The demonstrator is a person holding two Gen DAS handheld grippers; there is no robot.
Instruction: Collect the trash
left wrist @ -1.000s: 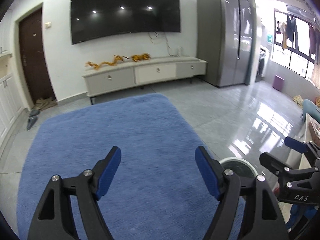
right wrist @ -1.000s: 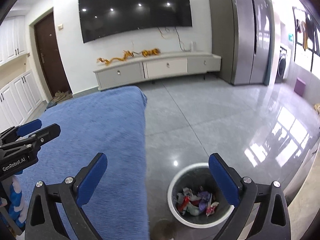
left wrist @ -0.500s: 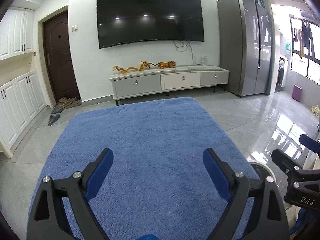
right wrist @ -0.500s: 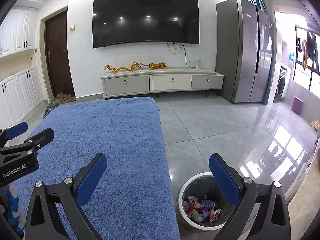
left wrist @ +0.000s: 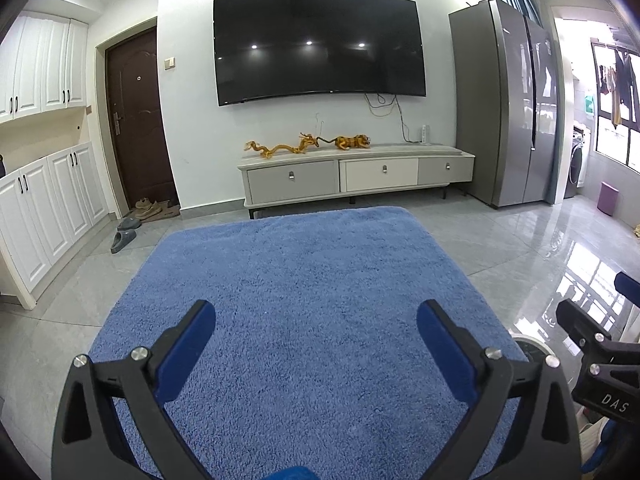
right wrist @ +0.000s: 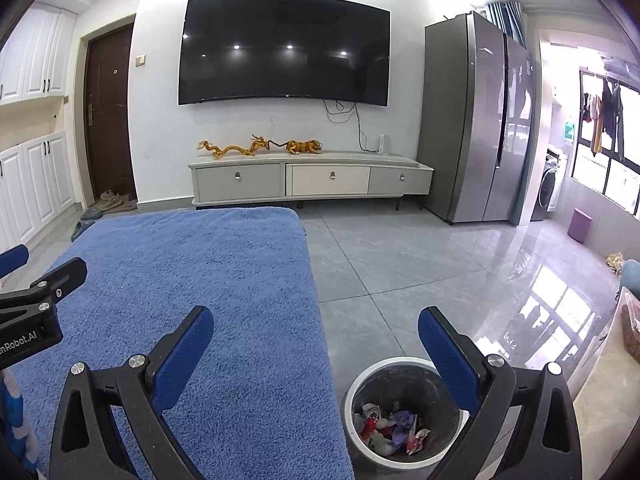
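Glossy grey floor tiles [right wrist: 400,264] mirror the window light around a thick, shaggy blue rug [left wrist: 312,300] with rounded corners. Beyond the rug's far edge we see a long, low cream cabinet [left wrist: 356,172] with three flat drawers, and a wide, curved black television [left wrist: 318,46] on the white wall above it. Beside the cabinet stands a tall, brushed-steel fridge [right wrist: 476,120].

We hold the left gripper [left wrist: 316,326] above the rug. Its black frame ends in textured blue pads; the jaws have just been opening and now stand wide apart, with only rug between them.

We hold the right gripper [right wrist: 316,330] released too, jaws spread, nothing between the pads. Just off the rug's side edge, on the bare tiles, sits a round bin [right wrist: 400,412] with a white rim and dark lining. Crumpled wrappers [right wrist: 390,426] in red, white and purple lie at its bottom. The bin sits below the right gripper, partly behind one of its fingers [right wrist: 452,364], well clear of the left gripper.
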